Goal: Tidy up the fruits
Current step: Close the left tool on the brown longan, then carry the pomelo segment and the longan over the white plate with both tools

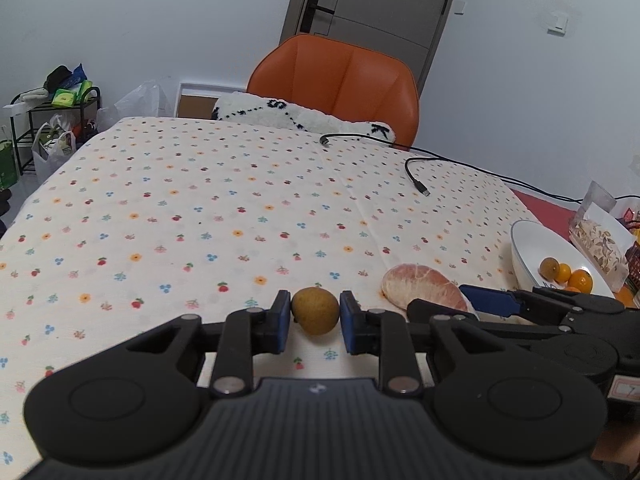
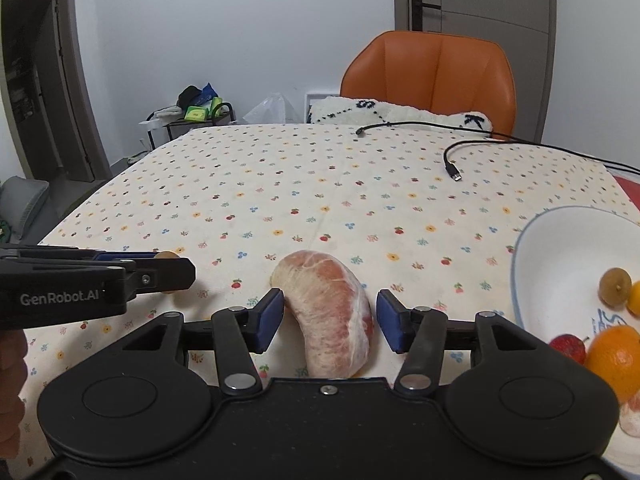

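Observation:
A small round brown fruit (image 1: 315, 309) rests on the flowered tablecloth (image 1: 200, 220), and my left gripper (image 1: 315, 318) is shut on it, a blue pad touching each side. To its right lies a peeled pink pomelo segment (image 2: 328, 300). My right gripper (image 2: 329, 311) is open and straddles the segment, with a slim gap at the right pad. A white bowl (image 2: 540, 256) at the right holds a brown fruit (image 2: 614, 286), an orange (image 2: 616, 360) and a red fruit (image 2: 568, 347). In the right wrist view the left gripper's fingers (image 2: 160, 272) hide most of the held fruit.
Two black cables (image 1: 416, 176) trail across the far right of the table. An orange chair (image 1: 340, 76) with a white cushion stands behind it. A snack bag (image 1: 600, 240) sits beyond the bowl. A hand (image 2: 12, 380) shows at the left edge.

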